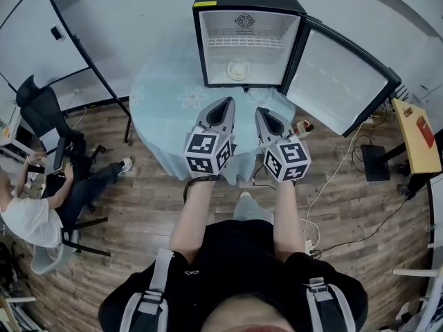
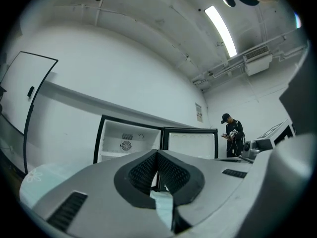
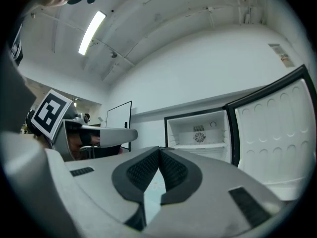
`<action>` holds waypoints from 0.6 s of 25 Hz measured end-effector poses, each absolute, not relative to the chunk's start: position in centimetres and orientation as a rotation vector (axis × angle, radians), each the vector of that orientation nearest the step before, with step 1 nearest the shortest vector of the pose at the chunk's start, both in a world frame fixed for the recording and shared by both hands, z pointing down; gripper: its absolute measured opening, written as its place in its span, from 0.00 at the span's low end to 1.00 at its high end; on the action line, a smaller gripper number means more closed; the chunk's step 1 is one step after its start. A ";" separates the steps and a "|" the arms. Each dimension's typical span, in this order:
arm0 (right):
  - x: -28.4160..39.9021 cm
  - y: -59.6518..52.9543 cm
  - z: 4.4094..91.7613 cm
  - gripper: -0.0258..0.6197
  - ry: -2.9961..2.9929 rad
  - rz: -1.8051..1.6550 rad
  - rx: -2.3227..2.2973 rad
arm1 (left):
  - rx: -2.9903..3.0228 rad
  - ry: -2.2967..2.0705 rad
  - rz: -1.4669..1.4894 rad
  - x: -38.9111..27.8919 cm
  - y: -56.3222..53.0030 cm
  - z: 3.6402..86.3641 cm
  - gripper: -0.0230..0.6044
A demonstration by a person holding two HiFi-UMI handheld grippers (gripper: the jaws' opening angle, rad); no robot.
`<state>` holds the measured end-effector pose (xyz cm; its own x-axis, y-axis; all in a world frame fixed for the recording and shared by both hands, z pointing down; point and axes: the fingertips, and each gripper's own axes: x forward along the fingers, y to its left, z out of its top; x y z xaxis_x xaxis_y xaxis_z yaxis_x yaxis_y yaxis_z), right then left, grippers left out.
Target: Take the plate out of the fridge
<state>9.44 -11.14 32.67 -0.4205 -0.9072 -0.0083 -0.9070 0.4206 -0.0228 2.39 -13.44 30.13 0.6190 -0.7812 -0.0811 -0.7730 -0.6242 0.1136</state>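
Open fridge [image 1: 249, 37] stands at the far side of a round table [image 1: 163, 109] with a pale blue cloth, its door [image 1: 339, 81] swung wide to the right. We count one plate [image 1: 239, 69]: pale and round, lying flat on the fridge floor near the middle, under the single wire shelf [image 1: 239, 41]. We cannot tell whether anything is on it. Two grippers are held side by side over the near half of the table, both pointing at the fridge mouth. In the head view the left gripper [image 1: 227, 101] and the right gripper [image 1: 261, 111] sit close together without touching. The plate lies beyond both tips, still inside the cabinet and well apart from them, roughly on a line running between the two. In its own view the left gripper [image 2: 157, 153] has its ribbed pads [image 2: 143, 172] pressed together, with nothing between them. The right gripper [image 3: 159, 151] reads the same in its view, jaws together and empty, with the fridge interior and door ahead and to the right. We count two marker cubes, one on each gripper [image 1: 208, 152] [image 1: 287, 161]. Besides the wearer there are two people: one seated person [image 1: 41, 199] at the left of the head view, and one standing person [image 2: 233, 135] seen past the fridge in the left gripper view.
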 end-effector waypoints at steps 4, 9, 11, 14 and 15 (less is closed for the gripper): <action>13.5 -14.7 34.8 0.05 2.560 -0.158 -1.710 | 2.839 -1.303 0.035 6.9 -16.2 33.6 0.04; 16.3 -19.9 38.8 0.05 2.581 -0.329 -1.716 | 2.802 -1.179 0.144 12.0 -20.4 37.6 0.04; 17.5 -22.0 39.6 0.05 2.591 -0.380 -1.720 | 2.742 -1.182 0.171 12.9 -22.6 38.8 0.04; 19.7 -24.8 39.8 0.05 2.595 -0.424 -1.737 | 2.674 -1.201 0.187 13.7 -25.5 39.6 0.04; 20.3 -25.5 39.6 0.05 2.598 -0.431 -1.738 | 2.657 -1.211 0.185 13.9 -26.3 39.6 0.04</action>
<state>20.30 -25.50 39.61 -0.3931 -0.9051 0.1620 -0.9089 0.3558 -0.2174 13.86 -26.27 39.58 0.6535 -0.7295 0.2019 -0.7565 -0.6383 0.1423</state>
